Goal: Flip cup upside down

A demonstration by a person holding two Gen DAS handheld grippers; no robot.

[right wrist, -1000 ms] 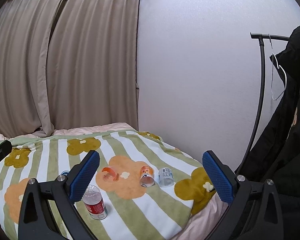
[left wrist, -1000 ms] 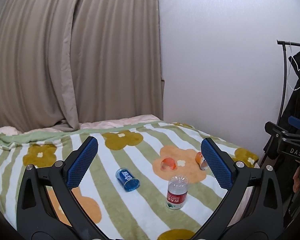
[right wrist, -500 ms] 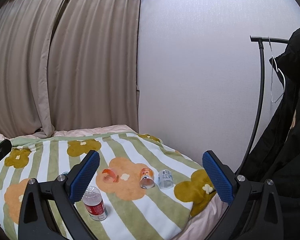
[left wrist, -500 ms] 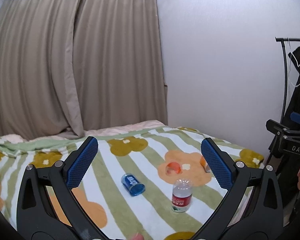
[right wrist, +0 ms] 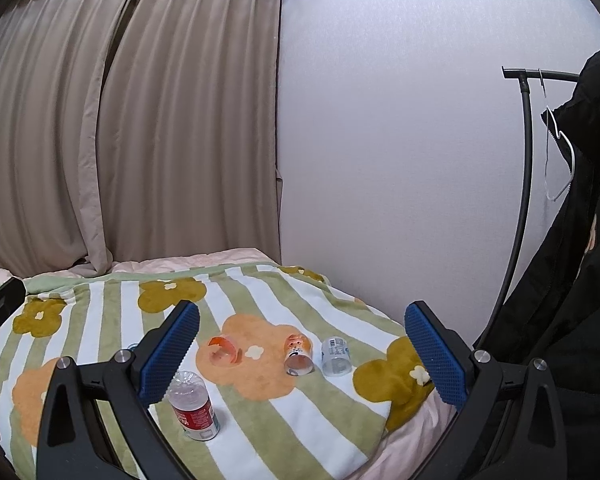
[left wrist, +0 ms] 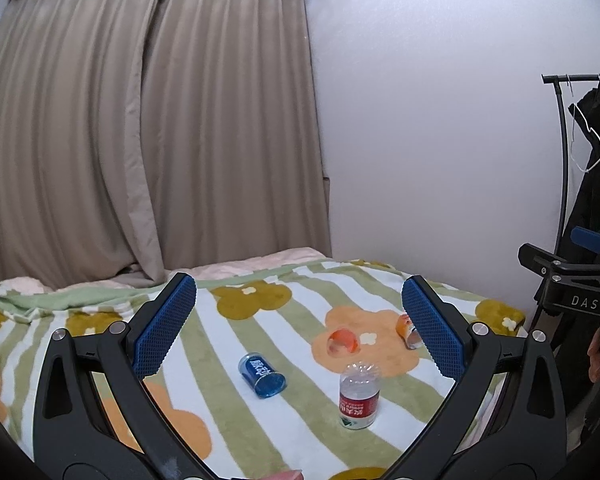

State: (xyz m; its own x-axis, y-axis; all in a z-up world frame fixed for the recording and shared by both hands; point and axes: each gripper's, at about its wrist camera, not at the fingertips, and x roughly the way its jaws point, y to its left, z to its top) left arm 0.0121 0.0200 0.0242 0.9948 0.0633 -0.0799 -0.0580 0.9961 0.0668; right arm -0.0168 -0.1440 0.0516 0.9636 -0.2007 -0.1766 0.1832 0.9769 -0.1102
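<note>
**Cups lying on the blanket, both grippers spread**

Blue translucent plastic cup (left wrist: 262,374) lies on its side on the fleecy green-striped floral blanket (left wrist: 300,432), left of the upright red-labelled clear bottle (left wrist: 358,396). Since a second ago, the left view has tilted upward. Orange cup (right wrist: 223,352), printed cup (right wrist: 298,354), clear cup (right wrist: 335,356) lie beyond. Left gripper (left wrist: 300,328) and right gripper (right wrist: 302,350) hover wide apart, empty.

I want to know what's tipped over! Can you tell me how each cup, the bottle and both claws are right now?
blue cup: on its side
orange see-through cup: on its side
printed orange cup: on its side
clear cup: on its side
bottle: standing, tilted
left claw: open, empty
right claw: open, empty
</note>
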